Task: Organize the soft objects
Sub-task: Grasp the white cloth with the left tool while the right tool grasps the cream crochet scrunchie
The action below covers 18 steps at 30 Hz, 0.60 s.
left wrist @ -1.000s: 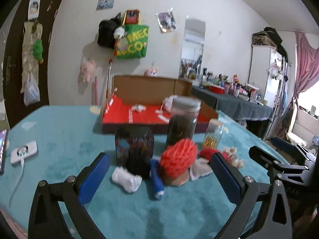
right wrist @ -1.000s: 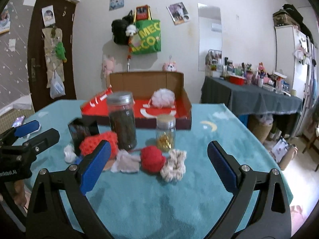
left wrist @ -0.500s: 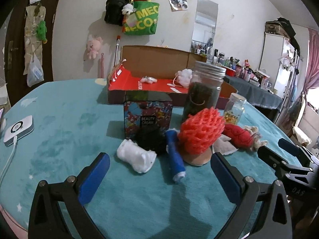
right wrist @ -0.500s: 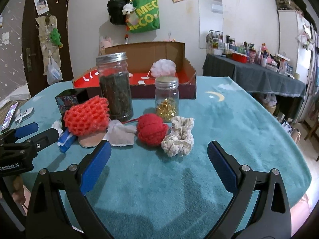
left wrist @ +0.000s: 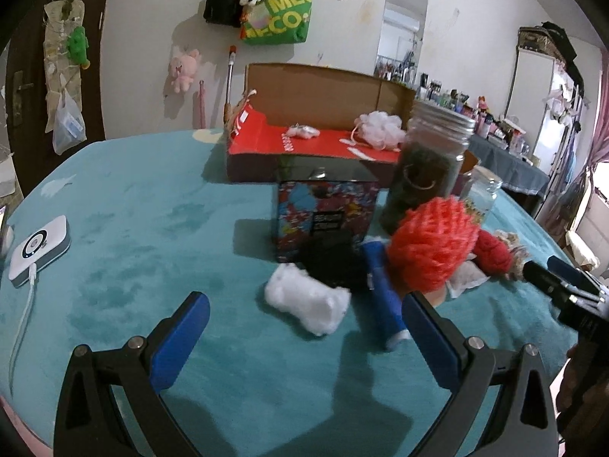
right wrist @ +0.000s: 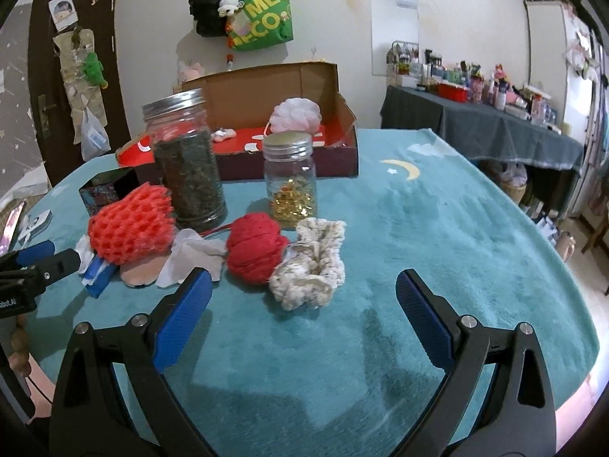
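Soft things lie in a cluster on the teal table. A white fluffy wad (left wrist: 306, 302) lies just ahead of my open, empty left gripper (left wrist: 304, 339). Beside it are a black soft lump (left wrist: 335, 266), a blue tube (left wrist: 382, 299) and a red foam net (left wrist: 434, 243) (right wrist: 131, 224). My open, empty right gripper (right wrist: 302, 304) is just short of a cream scrunchie (right wrist: 312, 266) and a red knitted ball (right wrist: 257, 247). A white tissue (right wrist: 192, 253) lies between the net and the ball. An open red cardboard box (right wrist: 342, 152) behind holds a pink-white bath pouf (right wrist: 296, 115).
A tall jar of dark leaves (right wrist: 184, 160), a small jar of gold bits (right wrist: 291, 177) and a colourful printed box (left wrist: 325, 211) stand among the soft things. A white charger with a cable (left wrist: 38, 245) lies at the left. A dark cluttered side table (right wrist: 479, 125) stands at the right.
Both grippers have moved forward and lower toward the cluster, so the objects look larger and nearer. Both stay open; nothing was picked up.
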Tool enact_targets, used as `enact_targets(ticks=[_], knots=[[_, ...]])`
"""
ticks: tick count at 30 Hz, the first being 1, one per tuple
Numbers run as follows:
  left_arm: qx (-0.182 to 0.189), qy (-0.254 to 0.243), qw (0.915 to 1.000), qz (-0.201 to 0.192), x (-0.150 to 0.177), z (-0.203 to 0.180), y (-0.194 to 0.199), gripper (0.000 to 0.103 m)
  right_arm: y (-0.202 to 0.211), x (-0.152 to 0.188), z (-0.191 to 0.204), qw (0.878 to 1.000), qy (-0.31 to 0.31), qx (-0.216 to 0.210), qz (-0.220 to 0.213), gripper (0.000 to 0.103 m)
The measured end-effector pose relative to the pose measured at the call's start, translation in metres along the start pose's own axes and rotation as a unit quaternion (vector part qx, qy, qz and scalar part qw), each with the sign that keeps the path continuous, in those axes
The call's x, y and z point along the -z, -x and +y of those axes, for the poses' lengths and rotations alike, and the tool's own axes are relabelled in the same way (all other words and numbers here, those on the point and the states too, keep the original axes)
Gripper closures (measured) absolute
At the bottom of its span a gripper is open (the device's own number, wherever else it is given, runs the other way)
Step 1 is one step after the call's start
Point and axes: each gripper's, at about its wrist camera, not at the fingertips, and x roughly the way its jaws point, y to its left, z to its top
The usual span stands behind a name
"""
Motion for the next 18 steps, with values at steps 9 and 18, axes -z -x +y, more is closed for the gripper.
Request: enact_targets(ticks=[9, 18], knots=[[0.048, -0.012, 0.9974, 0.052, -0.004, 0.007, -0.022, 0.048, -0.017, -0.007, -0.03, 0.996, -0.061, -0.059, 0.031, 0.029], [0.056, -0.021, 0.9975, 0.038, -0.007, 0.012, -0.012, 0.075, -0.022, -0.002, -0.048, 0.985, -0.108, -0.125, 0.046, 0.076]])
